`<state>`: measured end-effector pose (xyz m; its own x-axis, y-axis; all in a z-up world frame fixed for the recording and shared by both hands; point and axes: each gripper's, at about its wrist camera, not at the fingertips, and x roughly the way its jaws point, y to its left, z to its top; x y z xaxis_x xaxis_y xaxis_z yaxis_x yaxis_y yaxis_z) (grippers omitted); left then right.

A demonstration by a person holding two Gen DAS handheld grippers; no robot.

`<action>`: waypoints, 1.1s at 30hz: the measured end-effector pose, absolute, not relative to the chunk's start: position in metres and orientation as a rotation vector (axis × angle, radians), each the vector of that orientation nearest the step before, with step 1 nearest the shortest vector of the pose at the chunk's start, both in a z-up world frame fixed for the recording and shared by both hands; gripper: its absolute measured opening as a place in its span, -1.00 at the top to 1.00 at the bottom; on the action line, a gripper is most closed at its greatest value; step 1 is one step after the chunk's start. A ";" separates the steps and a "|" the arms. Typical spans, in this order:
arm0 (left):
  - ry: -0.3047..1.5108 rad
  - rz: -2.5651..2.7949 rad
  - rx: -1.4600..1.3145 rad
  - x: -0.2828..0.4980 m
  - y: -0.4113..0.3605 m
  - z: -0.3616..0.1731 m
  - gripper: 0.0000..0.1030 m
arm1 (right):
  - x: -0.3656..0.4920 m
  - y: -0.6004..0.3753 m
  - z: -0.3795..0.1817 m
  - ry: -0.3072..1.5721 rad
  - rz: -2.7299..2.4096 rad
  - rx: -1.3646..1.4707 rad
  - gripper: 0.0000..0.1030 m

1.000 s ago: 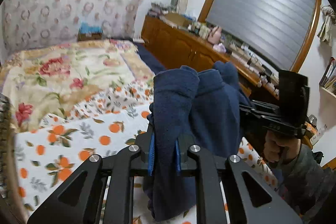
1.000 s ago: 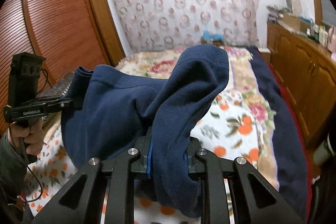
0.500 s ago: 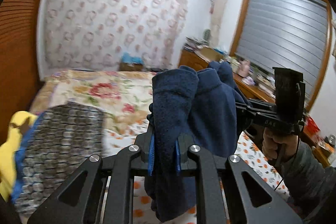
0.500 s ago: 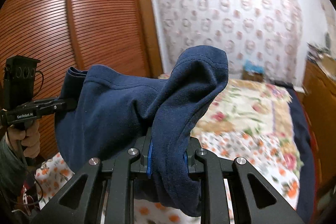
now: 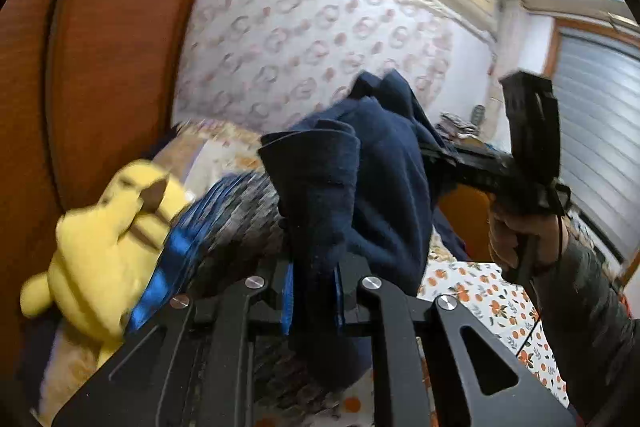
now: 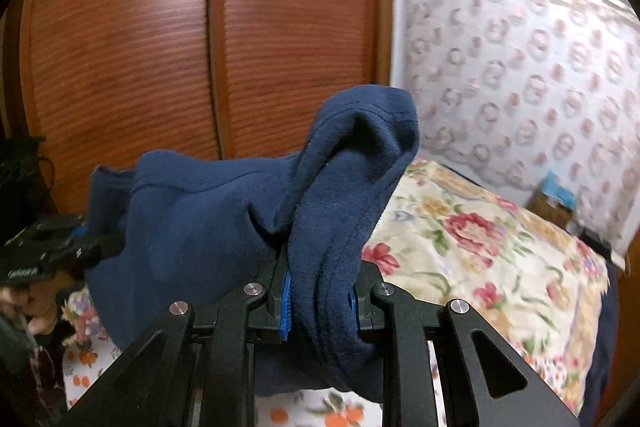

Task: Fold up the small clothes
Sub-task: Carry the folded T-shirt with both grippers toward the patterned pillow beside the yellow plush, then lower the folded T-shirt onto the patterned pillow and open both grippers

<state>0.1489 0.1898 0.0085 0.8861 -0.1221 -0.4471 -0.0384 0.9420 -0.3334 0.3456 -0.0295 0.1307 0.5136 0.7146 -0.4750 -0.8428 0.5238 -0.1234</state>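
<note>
Both tongs [image 5: 314, 297] [image 6: 320, 301] pinch navy garment [image 6: 208, 219]; writing unreadable.

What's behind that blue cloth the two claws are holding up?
Behind the blue cloth stand a wooden wardrobe and the flowered bed. From the left claw, a yellow plush shows beside it. Whatever lies directly behind the cloth is covered.

Left gripper [image 5: 314, 301] and right gripper [image 6: 320, 301] were both raised, jaws clamped on navy garment [image 6: 208, 219]
</note>
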 end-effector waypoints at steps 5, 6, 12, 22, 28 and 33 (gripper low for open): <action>0.531 0.024 -0.363 0.143 0.204 -0.030 0.69 | 0.381 0.034 0.097 0.449 0.988 -0.454 0.59; 0.533 0.033 -0.360 0.142 0.204 -0.035 0.69 | 0.386 0.043 0.092 0.455 0.989 -0.459 0.59; 0.561 0.072 -0.352 0.142 0.208 -0.049 0.69 | 0.414 0.067 0.082 0.487 0.934 -0.462 0.27; 0.554 0.128 -0.347 0.123 0.210 -0.048 0.19 | 0.395 0.055 0.086 0.412 0.958 -0.363 -0.02; 0.515 0.144 -0.303 0.109 0.211 -0.035 -0.67 | 0.409 0.076 0.041 0.483 1.023 -0.407 -0.02; 0.519 0.176 -0.256 0.101 0.210 -0.027 -0.67 | 0.433 0.098 0.007 0.507 1.001 -0.412 -0.02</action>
<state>0.1011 0.2099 -0.0273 0.8545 0.1012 -0.5096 -0.2302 0.9530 -0.1968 0.4327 0.0979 0.0071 0.4423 0.6865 -0.5772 -0.8716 0.4807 -0.0960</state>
